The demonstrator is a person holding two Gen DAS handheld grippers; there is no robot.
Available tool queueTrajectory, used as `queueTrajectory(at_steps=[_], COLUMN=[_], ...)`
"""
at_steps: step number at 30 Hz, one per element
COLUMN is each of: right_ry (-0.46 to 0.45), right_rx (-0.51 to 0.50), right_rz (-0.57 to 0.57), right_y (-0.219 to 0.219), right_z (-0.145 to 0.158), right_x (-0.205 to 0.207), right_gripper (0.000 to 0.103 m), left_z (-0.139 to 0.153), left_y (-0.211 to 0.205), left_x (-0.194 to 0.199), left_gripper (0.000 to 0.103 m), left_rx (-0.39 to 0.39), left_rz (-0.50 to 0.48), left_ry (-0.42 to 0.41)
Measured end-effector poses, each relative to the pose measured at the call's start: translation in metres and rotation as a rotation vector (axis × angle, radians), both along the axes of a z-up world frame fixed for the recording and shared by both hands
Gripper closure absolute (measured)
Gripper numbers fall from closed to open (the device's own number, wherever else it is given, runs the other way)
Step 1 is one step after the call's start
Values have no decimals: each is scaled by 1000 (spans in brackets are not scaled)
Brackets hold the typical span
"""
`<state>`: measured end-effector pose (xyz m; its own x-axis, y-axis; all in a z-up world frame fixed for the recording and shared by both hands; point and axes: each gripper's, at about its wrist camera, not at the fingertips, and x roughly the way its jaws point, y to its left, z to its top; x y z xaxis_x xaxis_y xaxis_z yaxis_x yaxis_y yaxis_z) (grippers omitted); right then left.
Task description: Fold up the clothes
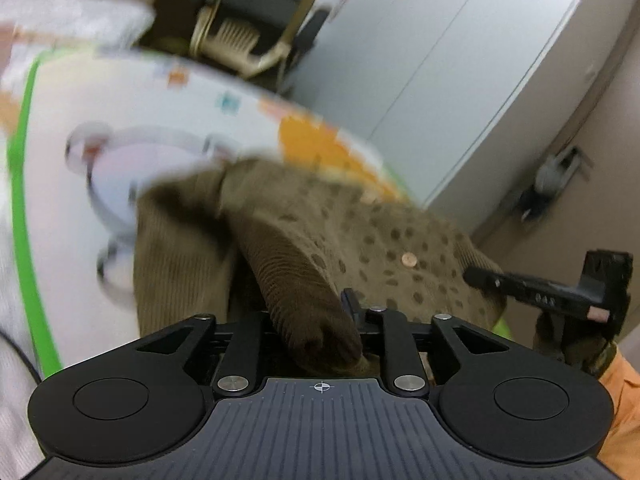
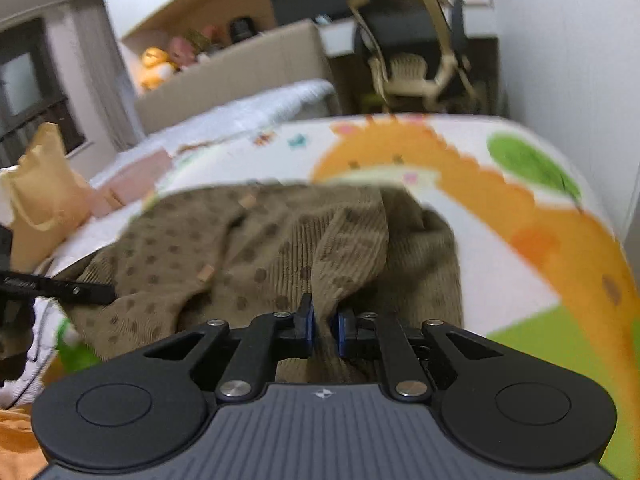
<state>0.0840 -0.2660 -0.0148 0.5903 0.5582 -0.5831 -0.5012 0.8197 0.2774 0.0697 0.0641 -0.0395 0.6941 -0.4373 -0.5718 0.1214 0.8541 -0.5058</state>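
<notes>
Grippers, both low over the brown dotted cardigan (image 2: 224, 248) heaped on the printed play mat (image 2: 520, 216). Left gripper (image 1: 320, 320) is clamped on a ribbed sleeve fold; right gripper (image 2: 323, 326) is pinched nearly closed on a ribbed fold near the garment's middle. Bare mat lies beyond the cardigan toward the chair (image 2: 408, 60).

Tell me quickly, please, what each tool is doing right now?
Left tool: closed on the brown cardigan, at a ribbed part.
Right tool: closed on the same cardigan's fabric.
</notes>
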Motion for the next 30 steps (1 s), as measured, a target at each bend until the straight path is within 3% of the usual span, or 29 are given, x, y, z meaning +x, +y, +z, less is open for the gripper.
queueTrajectory(at_steps=[4,6,9,15,19,22,25,27,30], right_ry=[-13,-44,-105,-218,-172,-134,-103,-104,-103], right_rx=[-40,-59,-62,-15,-26,-35,-114,-109,-94], right_rz=[-2,-10,-46,-73,23,99,111,114,117], right_y=[1,-2,-13,-17,23,54,74,75,73], right_z=[-1,6,20,54,31,13,-14,-21,-21], right_x=[-1,-4,-8,-7,5,14,27,30,29], right_gripper=[90,72,59,43,40,37,32,30,29], left_z=[-17,-13,2,33,45,28,0,-18,-28], left_y=[4,5,8,34,25,6,-11,-12,-4], left_x=[11,11,-3,-11,8,33,62,74,79], left_gripper=[77,74,63,49,41,33,33,37,36], left_rx=[-23,-9,38,20,-47,-83,-84,-59,-101], left_rz=[7,0,-1,83,55,5,-19,-3,7], left_ry=[49,44,-6,-108,-162,-135,-59,-20,-20])
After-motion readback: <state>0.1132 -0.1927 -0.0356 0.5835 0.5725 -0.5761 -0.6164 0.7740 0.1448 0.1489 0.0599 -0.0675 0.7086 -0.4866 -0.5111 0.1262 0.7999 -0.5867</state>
